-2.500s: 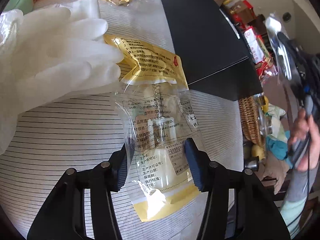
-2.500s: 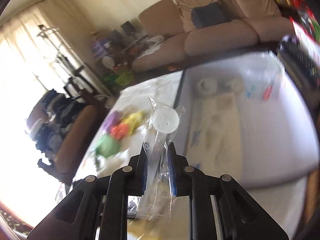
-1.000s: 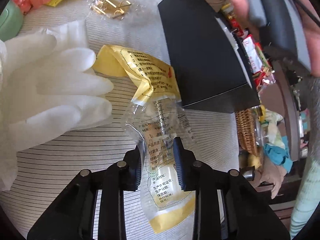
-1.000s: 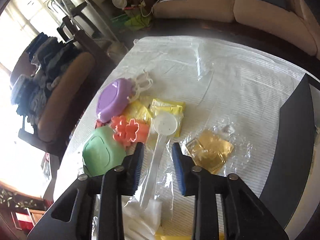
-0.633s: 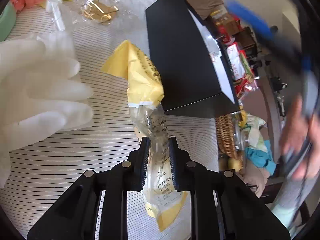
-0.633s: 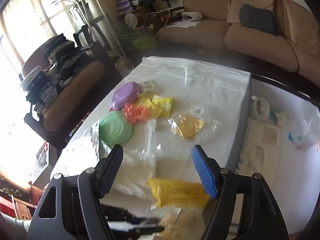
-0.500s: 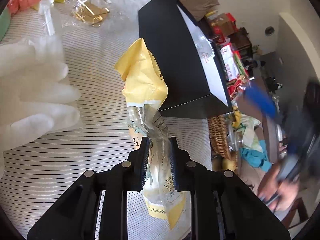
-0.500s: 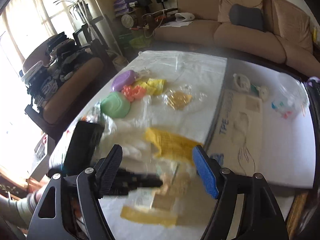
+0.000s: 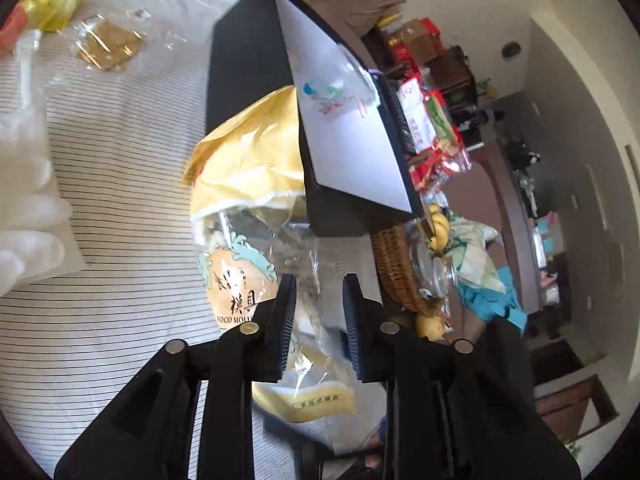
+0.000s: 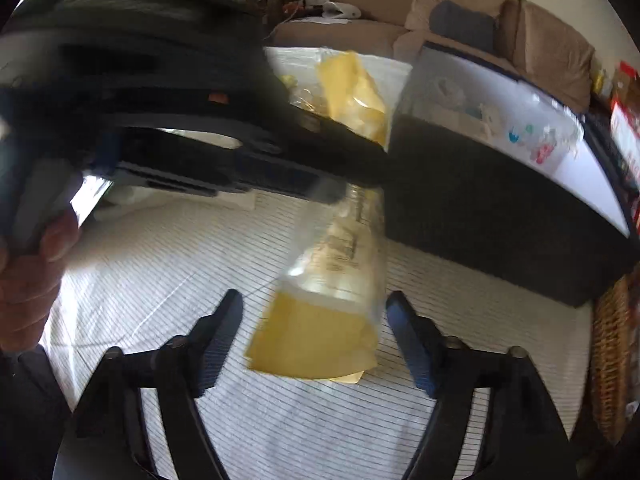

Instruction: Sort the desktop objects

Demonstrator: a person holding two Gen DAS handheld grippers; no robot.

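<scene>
My left gripper is shut on a clear and yellow food mould packet and holds it up above the striped tablecloth, beside the black box. In the right wrist view the same packet hangs from the left gripper's black body. My right gripper is open, with its jaws on either side of the packet's yellow lower end and apart from it.
The black box has a white inside holding small clear bags. A white glove, a gold clip bag and a bagged white spoon lie on the cloth. A wicker basket stands past the table edge.
My left gripper closed on the packet and lifted it off the cloth toward the box. My right gripper dropped the bagged spoon on the table, opened wide and came up under the packet.
</scene>
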